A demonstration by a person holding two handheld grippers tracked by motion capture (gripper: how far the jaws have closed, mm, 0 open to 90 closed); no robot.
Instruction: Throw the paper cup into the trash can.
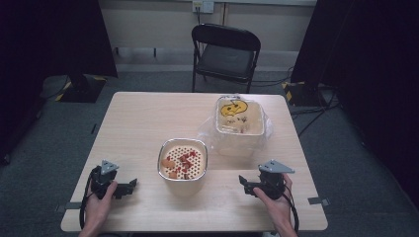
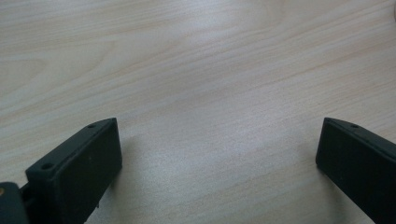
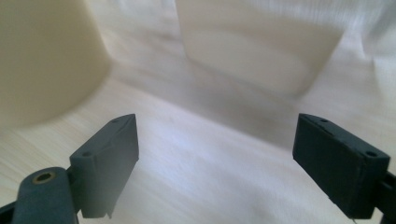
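My table [image 1: 138,123] is evenly lit from above while the room around it stays dim; my right gripper view is soft and blurred, with faint shadows.

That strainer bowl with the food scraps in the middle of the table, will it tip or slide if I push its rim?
The strainer bowl looks wider than tall, so it probably slides on the smooth wooden table rather than tipping. It likely stays stiff, given its metal-looking rim. The loose scraps inside may shift.
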